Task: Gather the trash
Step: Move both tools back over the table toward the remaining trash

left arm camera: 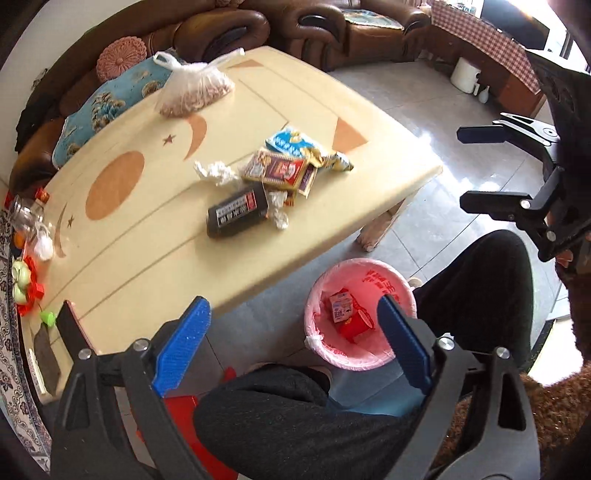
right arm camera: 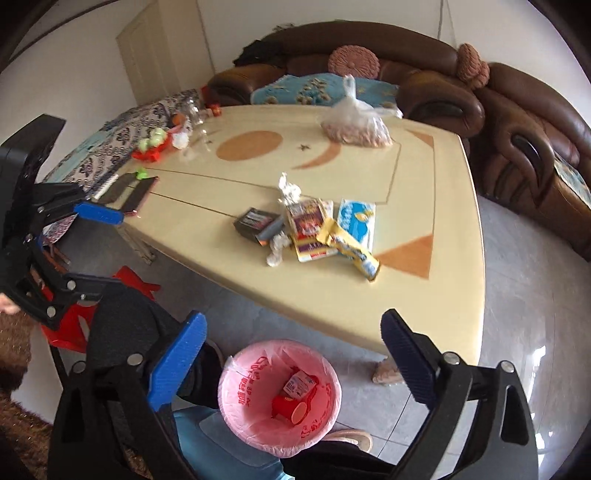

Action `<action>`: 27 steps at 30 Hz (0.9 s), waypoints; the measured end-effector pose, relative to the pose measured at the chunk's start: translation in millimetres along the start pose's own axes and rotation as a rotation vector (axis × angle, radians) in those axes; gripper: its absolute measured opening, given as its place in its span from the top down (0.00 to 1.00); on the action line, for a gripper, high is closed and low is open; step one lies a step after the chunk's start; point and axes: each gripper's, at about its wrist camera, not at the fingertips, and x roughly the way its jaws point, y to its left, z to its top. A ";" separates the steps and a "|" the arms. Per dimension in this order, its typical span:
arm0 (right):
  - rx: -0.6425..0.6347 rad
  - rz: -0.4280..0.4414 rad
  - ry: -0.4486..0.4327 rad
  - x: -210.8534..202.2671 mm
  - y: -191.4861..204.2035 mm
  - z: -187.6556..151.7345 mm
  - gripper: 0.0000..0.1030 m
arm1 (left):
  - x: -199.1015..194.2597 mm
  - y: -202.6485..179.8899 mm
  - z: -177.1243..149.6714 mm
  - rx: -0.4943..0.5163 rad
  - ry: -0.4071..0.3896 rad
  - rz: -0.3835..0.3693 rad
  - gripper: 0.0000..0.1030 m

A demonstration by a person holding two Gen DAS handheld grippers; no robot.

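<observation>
A pile of trash lies on the cream table [left arm camera: 147, 266] [right arm camera: 424, 302]: a black box [left arm camera: 236, 214] [right arm camera: 256, 223], snack wrappers [left arm camera: 280, 171] [right arm camera: 314, 229], a blue packet [left arm camera: 291, 144] [right arm camera: 356, 221] and crumpled tissues [left arm camera: 216, 171] [right arm camera: 290, 190]. A pink-lined bin [left arm camera: 369, 360] [right arm camera: 236, 406] stands on the floor by the table, holding a small carton [left arm camera: 340, 304] [right arm camera: 297, 384] and a red cup [left arm camera: 356, 325] [right arm camera: 288, 406]. My left gripper [left arm camera: 295, 339] is open and empty beside the bin. My right gripper [right arm camera: 291, 369] is open and empty above the bin.
A clear bag of nuts [left arm camera: 194, 92] [right arm camera: 354, 127] sits at the table's far side. Jars and red-green items [left arm camera: 26, 258] [right arm camera: 159, 142] crowd one end, near a phone [right arm camera: 140, 192]. A brown sofa [left arm camera: 258, 33] [right arm camera: 461, 96] stands behind. The person's knees [left arm camera: 295, 417] are below.
</observation>
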 end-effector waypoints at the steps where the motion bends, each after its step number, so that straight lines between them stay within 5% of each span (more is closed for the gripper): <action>1: -0.014 0.022 -0.014 -11.0 -1.5 8.7 0.07 | -12.3 4.1 6.8 0.013 -0.008 -0.020 0.12; 6: -0.033 0.075 -0.067 -52.5 -12.5 46.1 0.07 | -48.2 15.3 35.6 0.104 -0.035 -0.028 0.10; 12: -0.040 0.047 -0.100 -72.0 -32.5 74.1 0.07 | -40.6 18.1 60.4 0.213 -0.016 -0.017 0.10; 27: -0.042 0.032 0.015 -1.7 -77.7 89.2 0.07 | 41.4 30.5 71.9 0.410 0.095 -0.043 0.10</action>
